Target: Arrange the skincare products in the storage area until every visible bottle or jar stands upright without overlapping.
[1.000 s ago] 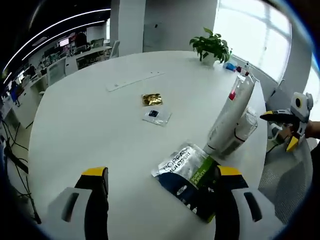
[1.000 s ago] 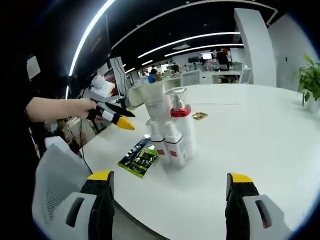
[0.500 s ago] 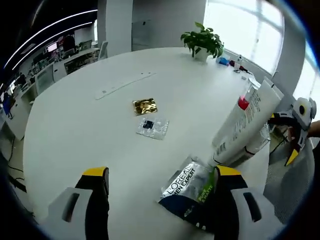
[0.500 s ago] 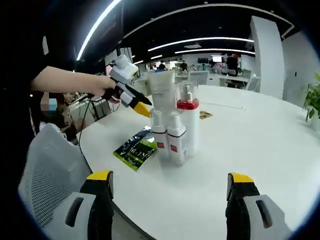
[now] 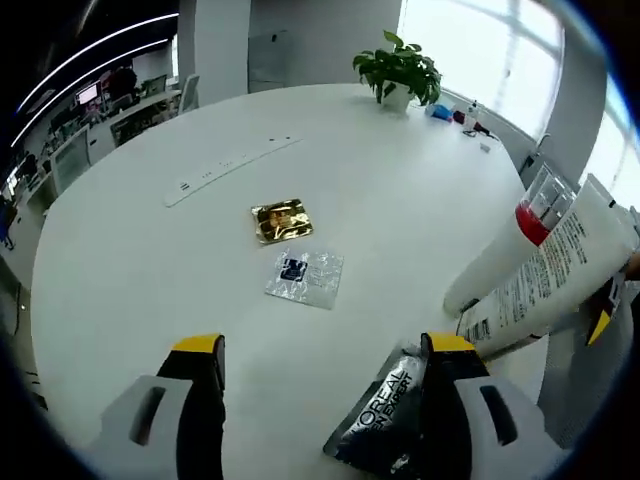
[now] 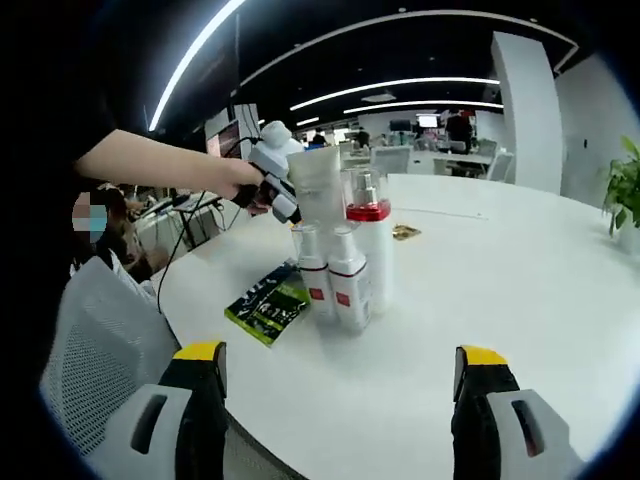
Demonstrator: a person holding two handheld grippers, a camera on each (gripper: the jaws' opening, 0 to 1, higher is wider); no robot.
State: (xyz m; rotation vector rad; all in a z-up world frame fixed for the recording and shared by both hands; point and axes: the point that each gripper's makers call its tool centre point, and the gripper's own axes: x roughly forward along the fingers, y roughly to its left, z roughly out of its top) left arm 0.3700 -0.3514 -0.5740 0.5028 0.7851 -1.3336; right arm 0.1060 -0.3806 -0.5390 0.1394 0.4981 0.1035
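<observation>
In the right gripper view a cluster stands upright on the white table (image 6: 520, 300): two small white bottles (image 6: 312, 280) with red labels, a clear pump bottle (image 6: 370, 240) with a red collar, and a tall white tube (image 6: 322, 185) behind them. A dark green pouch (image 6: 265, 305) lies flat to their left. A hand holds my left gripper (image 6: 285, 200) close beside the tube. My right gripper (image 6: 341, 354) is open, well short of the bottles. In the left gripper view the tube (image 5: 555, 280), the pump bottle (image 5: 505, 255) and the pouch (image 5: 385, 420) sit at the right. My left gripper (image 5: 323, 345) is open.
A gold sachet (image 5: 280, 220) and a clear sachet (image 5: 305, 275) with a dark square lie flat mid-table, and a long white strip (image 5: 225, 170) lies beyond them. A potted plant (image 5: 400, 70) stands at the far edge. A white mesh chair (image 6: 100, 340) sits by the table's near edge.
My left gripper has moved in from the left until it is beside the tube. Its view has slid toward the sachets. The right gripper has hardly moved, and the bottles stay put.
</observation>
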